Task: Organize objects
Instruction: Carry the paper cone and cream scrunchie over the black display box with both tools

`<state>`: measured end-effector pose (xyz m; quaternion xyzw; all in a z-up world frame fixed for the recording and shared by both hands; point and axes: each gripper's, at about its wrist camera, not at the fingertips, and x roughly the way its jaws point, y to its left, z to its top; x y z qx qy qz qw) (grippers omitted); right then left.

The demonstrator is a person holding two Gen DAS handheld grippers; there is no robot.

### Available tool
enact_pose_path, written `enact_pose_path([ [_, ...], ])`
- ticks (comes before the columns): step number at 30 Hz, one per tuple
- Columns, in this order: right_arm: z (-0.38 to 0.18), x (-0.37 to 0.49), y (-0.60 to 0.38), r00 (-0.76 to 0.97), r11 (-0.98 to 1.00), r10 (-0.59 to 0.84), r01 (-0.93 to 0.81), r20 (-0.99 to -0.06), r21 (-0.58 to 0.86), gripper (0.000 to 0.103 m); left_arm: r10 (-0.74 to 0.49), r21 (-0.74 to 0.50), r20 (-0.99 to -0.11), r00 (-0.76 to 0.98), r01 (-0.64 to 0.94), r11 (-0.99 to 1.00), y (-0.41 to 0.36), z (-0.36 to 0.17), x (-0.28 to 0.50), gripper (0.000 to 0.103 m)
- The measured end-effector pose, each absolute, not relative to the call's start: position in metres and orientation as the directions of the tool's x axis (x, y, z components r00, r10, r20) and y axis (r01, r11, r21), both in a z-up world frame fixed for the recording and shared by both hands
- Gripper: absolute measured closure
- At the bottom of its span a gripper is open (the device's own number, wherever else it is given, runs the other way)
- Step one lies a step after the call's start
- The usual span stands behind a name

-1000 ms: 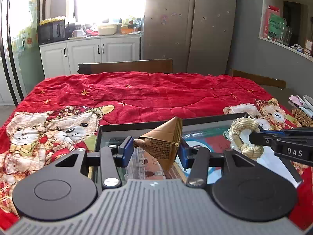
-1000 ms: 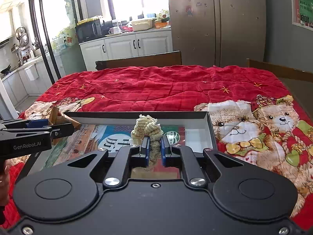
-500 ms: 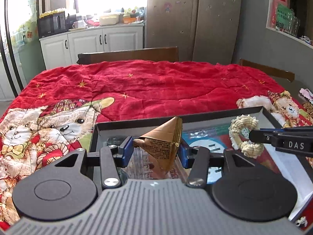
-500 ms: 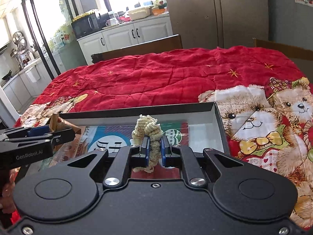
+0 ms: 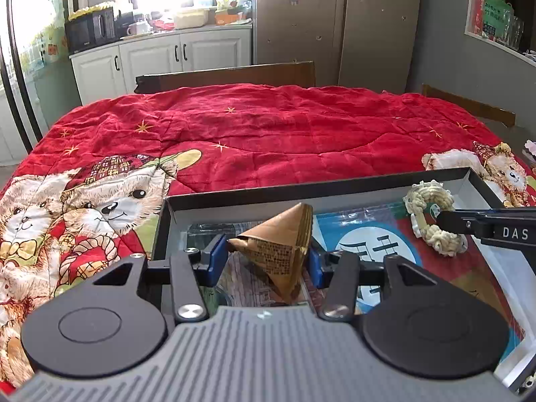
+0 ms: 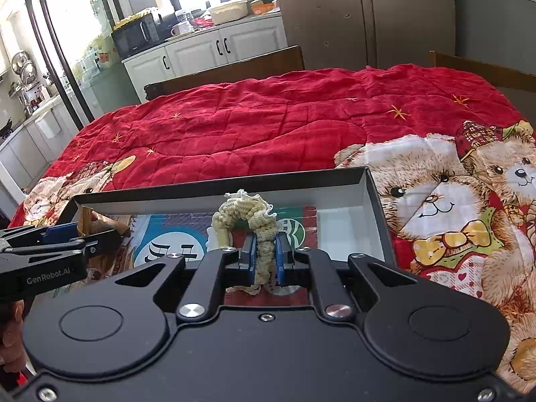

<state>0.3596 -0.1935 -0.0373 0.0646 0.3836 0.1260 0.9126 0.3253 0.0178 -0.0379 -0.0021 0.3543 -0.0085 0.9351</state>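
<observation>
My left gripper (image 5: pixel 264 261) is shut on a brown paper cone-shaped packet (image 5: pixel 278 248) and holds it over the left end of a shallow black box (image 5: pixel 301 192). My right gripper (image 6: pixel 266 261) is shut on a cream woven rope ring (image 6: pixel 248 217) over the box's right part (image 6: pixel 372 201). The ring also shows in the left wrist view (image 5: pixel 432 221), held by the right gripper's arm. The cone packet shows at the left in the right wrist view (image 6: pixel 100 221). Colourful printed packets (image 6: pixel 171 248) line the box floor.
The box lies on a red quilt with teddy bears (image 5: pixel 268 134) that covers the table. Wooden chair backs (image 5: pixel 227 73) stand at the far edge. Kitchen cabinets (image 5: pixel 160 57) and a fridge are behind.
Both grippers have moved forward and a little down over the box, each still holding its object. The grips have not changed.
</observation>
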Motion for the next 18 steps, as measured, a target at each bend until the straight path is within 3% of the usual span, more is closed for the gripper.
enact_pose_path([
  [11,-0.0391,0.3610,-0.1915,0.668,0.962,0.273,-0.183,-0.692,0.203,0.090,-0.008,0.003,-0.676,0.737,0.014,1.000,0.0170,-0.0395,0.3270,0.047],
  [18,-0.0392,0.3599,-0.1888,0.674,0.965,0.261,-0.190,-0.691,0.179,0.086,-0.007,0.011,-0.676,0.737,0.020,1.000,0.0155,-0.0397,0.3266,0.039],
])
